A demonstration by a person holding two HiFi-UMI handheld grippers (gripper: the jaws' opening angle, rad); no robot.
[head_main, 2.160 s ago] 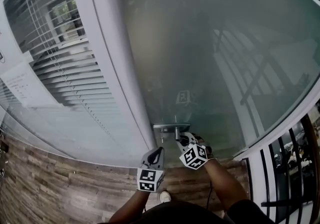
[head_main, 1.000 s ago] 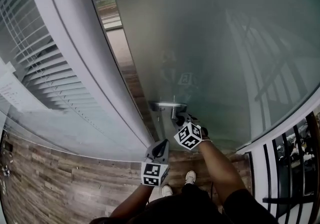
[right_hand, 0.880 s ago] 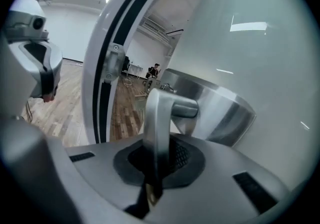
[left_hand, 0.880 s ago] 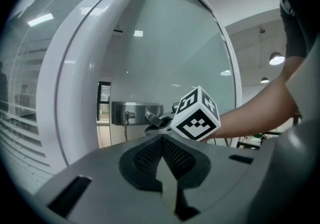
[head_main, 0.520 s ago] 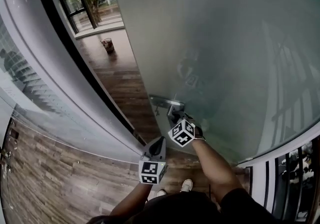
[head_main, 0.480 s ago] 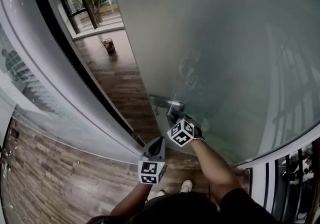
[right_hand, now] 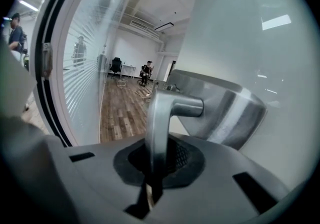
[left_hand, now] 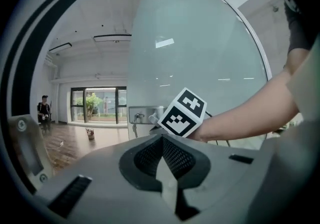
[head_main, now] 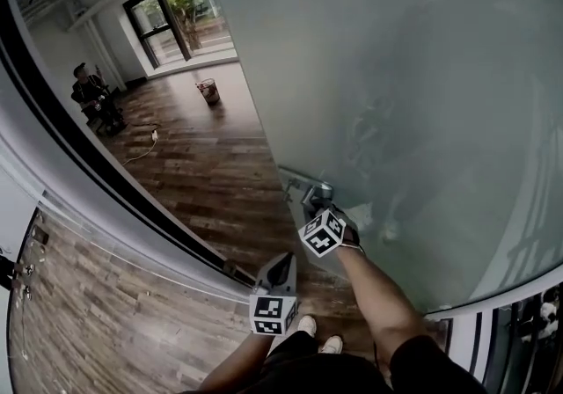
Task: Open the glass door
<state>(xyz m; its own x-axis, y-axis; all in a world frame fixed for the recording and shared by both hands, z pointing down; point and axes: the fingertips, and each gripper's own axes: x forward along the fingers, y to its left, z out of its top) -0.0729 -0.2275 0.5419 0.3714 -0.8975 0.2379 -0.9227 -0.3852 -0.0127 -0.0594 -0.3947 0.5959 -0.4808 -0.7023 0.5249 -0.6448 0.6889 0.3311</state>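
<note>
holding the door handle (right_hand: 159, 113), the right gripper (right_hand: 152, 170) has its jaws shut on it; the handle runs straight up out of the jaws; the glass door (head_main: 422, 93) stands part open, just ahead; the left gripper (left_hand: 162, 165) hangs lower, away from the handle, jaws together with nothing in them, i think; the right hand is nearer for pushing

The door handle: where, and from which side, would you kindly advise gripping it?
Grip the door handle on its straight lever bar, clear of the bent neck running into the lock plate. Come from the free end, with the tongs closing across its slim width; the bar stands off the glass door. The right tongs are shut on it this way.
</note>
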